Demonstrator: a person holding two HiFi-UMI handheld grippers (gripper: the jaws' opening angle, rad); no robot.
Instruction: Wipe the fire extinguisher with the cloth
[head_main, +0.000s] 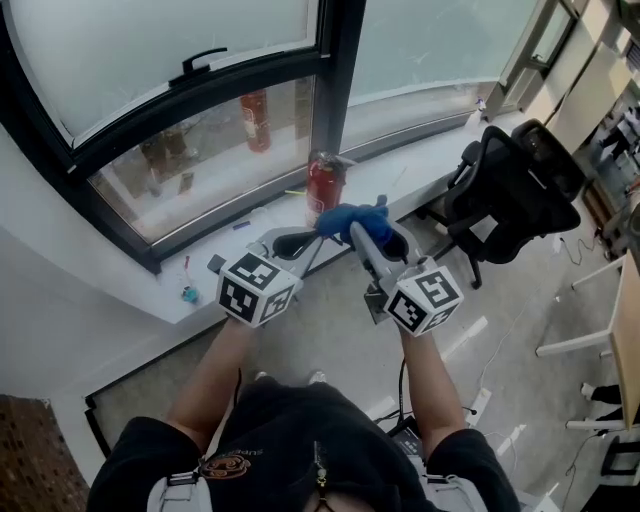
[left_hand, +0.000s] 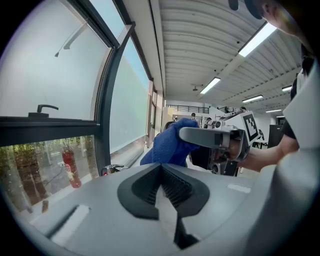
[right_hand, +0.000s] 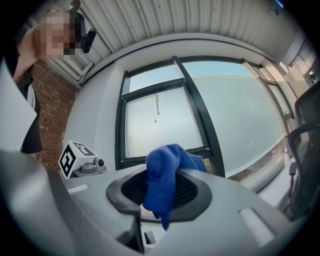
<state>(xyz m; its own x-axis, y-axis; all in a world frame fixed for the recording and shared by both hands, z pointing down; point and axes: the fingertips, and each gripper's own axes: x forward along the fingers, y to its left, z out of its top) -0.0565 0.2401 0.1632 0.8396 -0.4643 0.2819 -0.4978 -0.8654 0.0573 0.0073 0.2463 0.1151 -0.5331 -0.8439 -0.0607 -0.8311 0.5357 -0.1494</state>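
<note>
Right claw pinches the crumpled blue cloth, left claw closed empty; my hard swipe could topple the red metal fire extinguisher upper-centre

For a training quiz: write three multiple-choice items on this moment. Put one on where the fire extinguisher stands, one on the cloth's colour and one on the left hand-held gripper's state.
1. The fire extinguisher stands:
A) on the window sill
B) on the chair
C) on the floor

2. The cloth is:
A) red
B) white
C) blue

3. The left hand-held gripper is:
A) shut on nothing
B) shut on the cloth
C) wide open

Key:
1 A: the head view shows it on the sill.
2 C: both gripper views show blue fabric.
3 A: its own view shows the jaws together with nothing between them.
</note>
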